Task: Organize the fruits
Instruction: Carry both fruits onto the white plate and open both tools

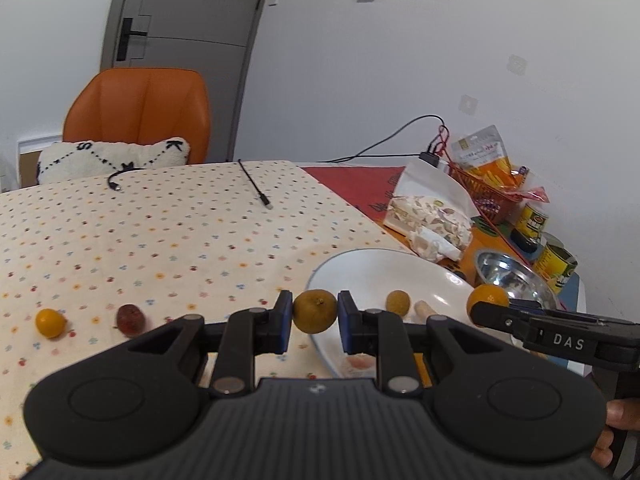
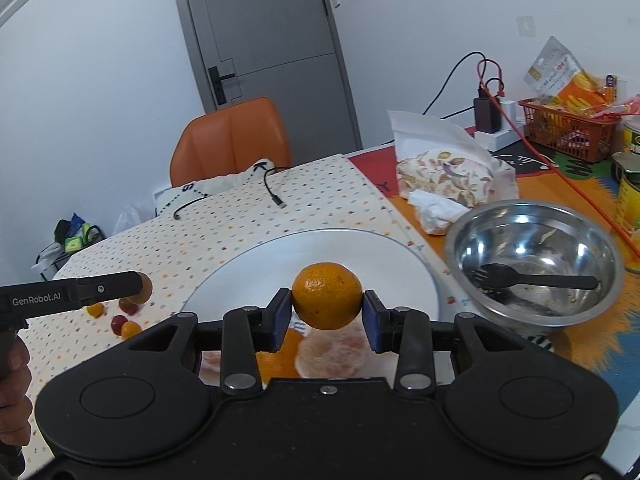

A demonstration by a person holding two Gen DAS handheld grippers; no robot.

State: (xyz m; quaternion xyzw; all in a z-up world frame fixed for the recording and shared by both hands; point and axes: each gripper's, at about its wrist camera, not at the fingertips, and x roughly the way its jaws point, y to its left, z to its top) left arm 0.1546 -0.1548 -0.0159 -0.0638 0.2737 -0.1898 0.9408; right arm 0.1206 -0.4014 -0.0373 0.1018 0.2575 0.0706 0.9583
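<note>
The near rim of the white plate (image 2: pixel 248 256) is cut off behind the right gripper's body, where pale peeled fruit pieces show only in part. On the dotted tablecloth (image 1: pixel 140 232) lie one small orange fruit (image 1: pixel 50 323) and one dark red fruit (image 1: pixel 130 319); on the plate sits one small tan fruit (image 1: pixel 397 302). The left gripper (image 1: pixel 313 316), nearly shut, clamps a brownish round fruit (image 1: pixel 315 311) above the plate's edge. The right gripper (image 2: pixel 326 312), partly open, clamps a mandarin (image 2: pixel 326 295) above the plate. One steel bowl (image 2: pixel 532 256) holds a black spork (image 2: pixel 532 278).
</note>
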